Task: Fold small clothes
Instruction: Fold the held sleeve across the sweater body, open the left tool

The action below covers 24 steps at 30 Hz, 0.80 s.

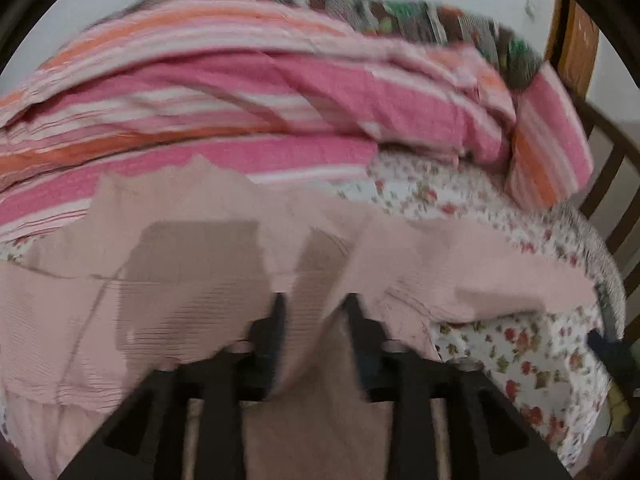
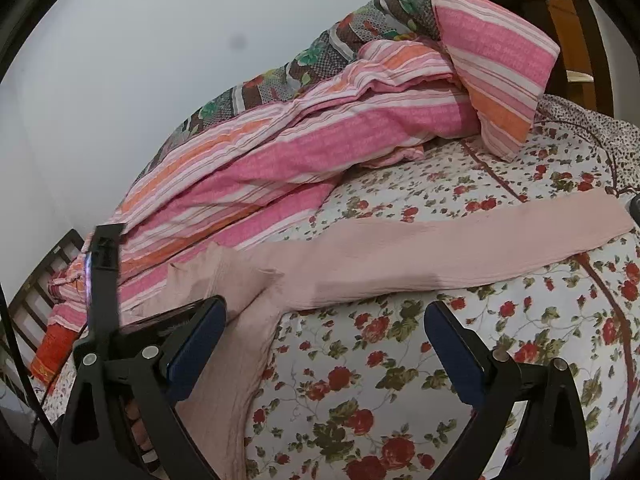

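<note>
A long pale pink ribbed garment [image 2: 400, 248] lies stretched across the floral bed sheet [image 2: 360, 380], with one end hanging over the near edge by my right gripper's left finger [image 2: 200, 340]. My right gripper [image 2: 324, 306] hovers wide open over the sheet just in front of the garment, holding nothing. In the blurred left wrist view the same pink garment [image 1: 440, 256] is rumpled close under the camera. My left gripper [image 1: 316, 308] has its fingers apart, and a fold of the cloth sags loosely between them.
A pink and orange striped duvet [image 2: 280, 152] is heaped along the far side of the bed, with a dark flowered blanket [image 2: 320, 60] behind it. A wooden headboard [image 2: 560, 20] stands at the right. Dark bed slats [image 2: 36, 292] show at the left.
</note>
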Available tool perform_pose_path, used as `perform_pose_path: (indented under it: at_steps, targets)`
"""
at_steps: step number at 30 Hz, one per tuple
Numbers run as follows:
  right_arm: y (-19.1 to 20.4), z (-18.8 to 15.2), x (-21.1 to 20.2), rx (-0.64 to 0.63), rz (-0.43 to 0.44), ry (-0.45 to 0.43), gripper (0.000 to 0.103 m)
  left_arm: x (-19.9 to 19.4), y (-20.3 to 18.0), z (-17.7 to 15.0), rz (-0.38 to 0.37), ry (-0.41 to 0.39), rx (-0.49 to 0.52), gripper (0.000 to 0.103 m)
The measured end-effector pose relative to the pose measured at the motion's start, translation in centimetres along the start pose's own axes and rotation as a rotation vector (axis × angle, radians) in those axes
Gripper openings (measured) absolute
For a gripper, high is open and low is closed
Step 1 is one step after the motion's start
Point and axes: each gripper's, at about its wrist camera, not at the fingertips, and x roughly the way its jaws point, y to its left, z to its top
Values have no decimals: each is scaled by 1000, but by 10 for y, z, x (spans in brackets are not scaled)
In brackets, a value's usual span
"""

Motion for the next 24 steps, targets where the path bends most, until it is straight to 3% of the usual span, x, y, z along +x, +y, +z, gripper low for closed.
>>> perform_pose_path:
  at_steps: [1, 2, 4, 8, 11, 13, 16, 22, 24]
  targets:
    - [3, -1, 2, -7, -1, 4, 99, -9, 9, 3, 3, -28, -11, 69]
    - [7, -2, 4, -17, -2, 9, 99, -20, 19, 2, 7, -65, -23, 78]
    - [15, -6, 9, -45, -1, 19, 99, -47, 48, -1, 24, -144, -52, 78]
    - [34, -16, 17, -98, 23, 44, 99, -77, 120, -11, 117, -177, -147, 78]
    - [49, -20, 23, -141, 23, 46, 91, -85, 177, -27, 192, -175, -239, 76]
    - [57, -19, 32, -162, 10, 65, 80, -83, 219, -39, 238, -145, -307, 75]
    - [77, -9, 56, -240, -53, 118, 63, -71, 254, -46, 194, -88, -375, 72]
    - [91, 4, 89, -328, -115, 125, 61, -40, 269, -47, 129, -42, -388, 65]
    - [84, 0, 100, -318, -123, 136, 61, -35, 265, -43, 137, -52, -358, 50]
